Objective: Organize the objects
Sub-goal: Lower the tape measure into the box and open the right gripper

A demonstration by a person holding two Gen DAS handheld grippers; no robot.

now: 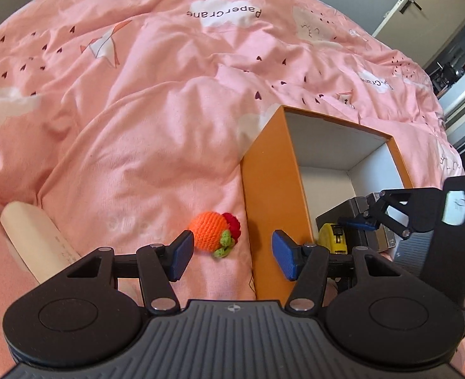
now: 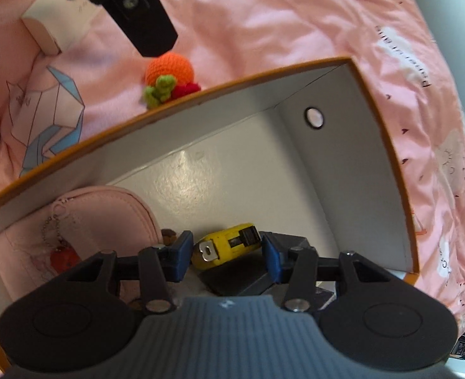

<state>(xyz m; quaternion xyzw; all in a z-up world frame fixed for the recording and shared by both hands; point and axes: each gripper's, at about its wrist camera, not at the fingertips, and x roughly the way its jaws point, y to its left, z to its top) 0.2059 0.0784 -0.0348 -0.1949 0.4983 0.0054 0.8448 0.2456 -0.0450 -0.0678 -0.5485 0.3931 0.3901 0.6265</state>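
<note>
An orange crocheted toy with green and red parts lies on the pink bed cover beside the orange box. My left gripper is open just short of the toy, empty. My right gripper is open inside the box, its fingers either side of a yellow tape measure that rests on a dark grey box. A pink pouch with a keychain lies in the box at left. The toy shows beyond the box wall. The right gripper shows in the left wrist view.
A cream box lies on the cover left of my left gripper; it also shows in the right wrist view. The rumpled pink bed cover fills the area. A door stands at the far right.
</note>
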